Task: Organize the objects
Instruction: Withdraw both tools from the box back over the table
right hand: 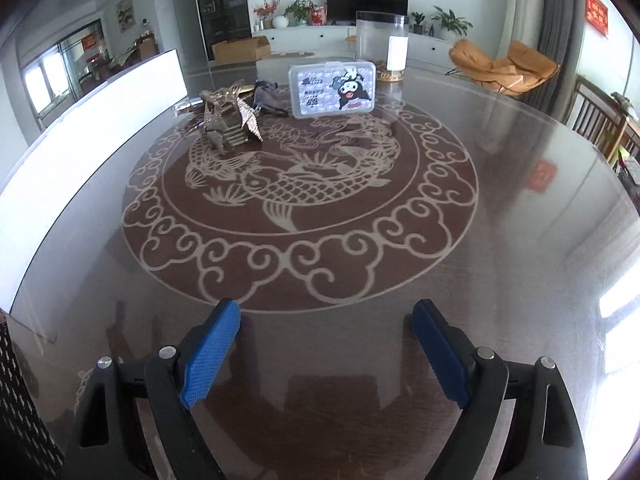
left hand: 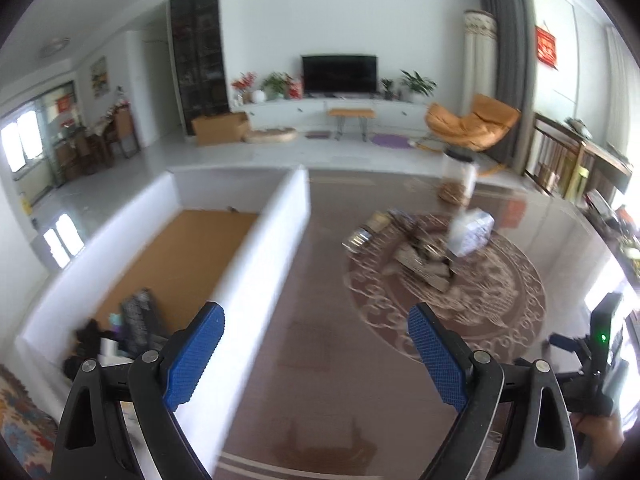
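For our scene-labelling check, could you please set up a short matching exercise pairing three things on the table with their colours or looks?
Things:
1. storage box
2. clear jar
3. metal pagoda model

Looks:
A. bronze-coloured
B. white walls, brown floor
C. transparent with a white label

Pairs: 1-B, 2-C, 3-A

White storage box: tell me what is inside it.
The white storage box has a bare cork-brown floor; dark items and something white lie blurred at its near end. The left claw covers the corner.
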`<state>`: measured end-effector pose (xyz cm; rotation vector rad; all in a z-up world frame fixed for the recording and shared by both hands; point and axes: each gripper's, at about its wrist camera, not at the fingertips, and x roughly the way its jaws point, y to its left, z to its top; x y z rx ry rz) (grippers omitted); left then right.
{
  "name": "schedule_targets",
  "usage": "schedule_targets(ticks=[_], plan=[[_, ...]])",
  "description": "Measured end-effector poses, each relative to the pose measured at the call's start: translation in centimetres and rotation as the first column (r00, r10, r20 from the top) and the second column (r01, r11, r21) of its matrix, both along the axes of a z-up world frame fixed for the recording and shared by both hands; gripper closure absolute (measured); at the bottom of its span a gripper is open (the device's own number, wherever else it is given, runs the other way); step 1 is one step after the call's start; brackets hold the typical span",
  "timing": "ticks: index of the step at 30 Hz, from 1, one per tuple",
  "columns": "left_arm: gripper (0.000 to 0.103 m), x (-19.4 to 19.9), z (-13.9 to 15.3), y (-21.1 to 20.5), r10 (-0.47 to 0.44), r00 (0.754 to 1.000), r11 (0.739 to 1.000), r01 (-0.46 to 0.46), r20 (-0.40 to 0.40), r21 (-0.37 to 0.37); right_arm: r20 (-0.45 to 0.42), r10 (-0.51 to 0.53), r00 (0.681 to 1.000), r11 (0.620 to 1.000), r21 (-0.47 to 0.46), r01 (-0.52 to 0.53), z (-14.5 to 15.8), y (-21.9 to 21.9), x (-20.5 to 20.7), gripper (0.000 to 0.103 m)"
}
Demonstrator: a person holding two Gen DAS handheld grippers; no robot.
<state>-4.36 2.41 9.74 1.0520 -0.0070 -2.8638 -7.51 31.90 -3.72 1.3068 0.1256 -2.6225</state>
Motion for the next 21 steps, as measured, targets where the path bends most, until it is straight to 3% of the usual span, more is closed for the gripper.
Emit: schedule_targets(ticks=[5,11,13,14,21], plan=[[0.007,-3.1,-6.8,3.9,-0.092,0.977,0.993,0.077,0.190,0.088,0.007,-0.029,1.000,1.000,0.001,0.029,0.0,-0.4,-0.2,0.004],[0.007,-5.2,-13.6,5.8,-0.062,0.948,0.994,0.031,0.313,0.104,0.018,-0.031,0.999,0.999,0.034,0.031,-0.5,-1.1,-0.3,0.000],[0.005,-5.0,-13.7,6.3,-0.041,0.957,0.998,0.027,0.287,0.052,0.018,-0.032,0.999,0.999,0.034,0.031,-0.5,-1.1,-0.2,0.000],[0.000,-5.2,-13.8,6.5,-0.043,0.957,0.998,0.031,0.285,0.047,0.018,-0.032,0.999,0.999,0.034,0.031,-0.5,-1.1,-0.2,0.000],[0.000,-8.4,-13.6,7.1,-0.003,0.966,0.999,-0.010,0.257,0.048,0.018,-0.032,0.999,0.999,0.034,0.031,-0.5,-1.1,-0.3,0.000]])
